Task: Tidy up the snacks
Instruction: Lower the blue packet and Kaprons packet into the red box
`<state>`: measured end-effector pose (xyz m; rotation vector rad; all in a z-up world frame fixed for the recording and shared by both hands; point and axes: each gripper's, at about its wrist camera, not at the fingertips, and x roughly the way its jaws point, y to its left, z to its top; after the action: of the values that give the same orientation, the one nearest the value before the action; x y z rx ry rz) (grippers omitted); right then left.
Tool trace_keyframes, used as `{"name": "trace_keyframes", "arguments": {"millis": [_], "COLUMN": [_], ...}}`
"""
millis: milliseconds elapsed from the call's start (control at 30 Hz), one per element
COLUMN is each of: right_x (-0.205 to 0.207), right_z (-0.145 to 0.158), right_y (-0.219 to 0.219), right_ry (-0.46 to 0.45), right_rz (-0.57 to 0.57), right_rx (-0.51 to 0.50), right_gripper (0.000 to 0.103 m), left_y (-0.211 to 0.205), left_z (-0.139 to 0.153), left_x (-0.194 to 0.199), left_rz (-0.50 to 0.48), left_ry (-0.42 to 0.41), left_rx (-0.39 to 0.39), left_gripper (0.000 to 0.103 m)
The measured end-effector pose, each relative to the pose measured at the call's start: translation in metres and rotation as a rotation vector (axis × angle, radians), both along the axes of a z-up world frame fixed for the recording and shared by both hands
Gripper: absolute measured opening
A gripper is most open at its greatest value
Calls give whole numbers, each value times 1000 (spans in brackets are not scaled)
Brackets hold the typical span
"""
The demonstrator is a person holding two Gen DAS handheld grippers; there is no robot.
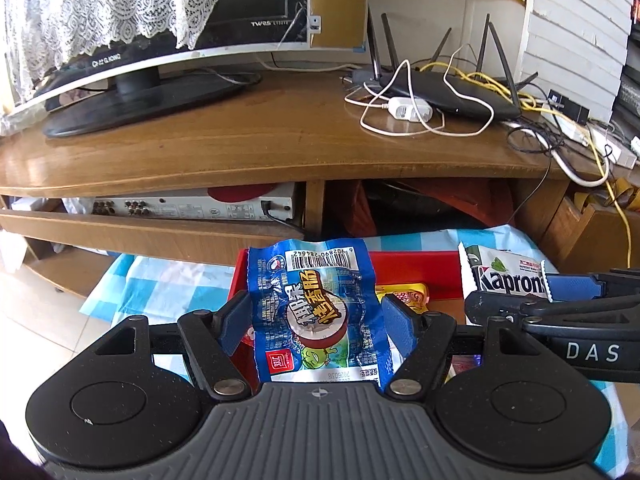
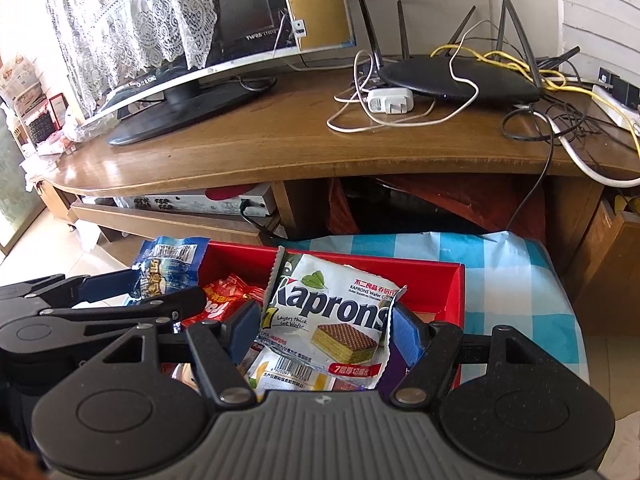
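Both packets were lifted over the red box: left gripper jaws pinched the blue sausage packet, right gripper jaws pinched the Kaprons wafer packet. Next move probably: lower, release into box.

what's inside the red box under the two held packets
In the red box, a red-orange snack packet and a white barcoded packet show. The Kaprons wafer packet in the right gripper and the left gripper's blue sausage packet hide the rest.
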<state>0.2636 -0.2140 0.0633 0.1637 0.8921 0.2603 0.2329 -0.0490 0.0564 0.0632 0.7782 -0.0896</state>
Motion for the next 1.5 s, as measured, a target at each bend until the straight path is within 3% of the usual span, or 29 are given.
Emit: {"name": "trace_keyframes", "arguments": {"millis": [1500], "right_x": [32], "right_z": [-47], "right_y": [4], "right_ry": [139], "right_rz": [-8], "right_rx": [3], "right_gripper": [76], "left_y": [0], "left_z": [-40], "left_x": [32], "left_rz": [18], "left_ry": [110], "left_rx": [47], "left_gripper": [74]}}
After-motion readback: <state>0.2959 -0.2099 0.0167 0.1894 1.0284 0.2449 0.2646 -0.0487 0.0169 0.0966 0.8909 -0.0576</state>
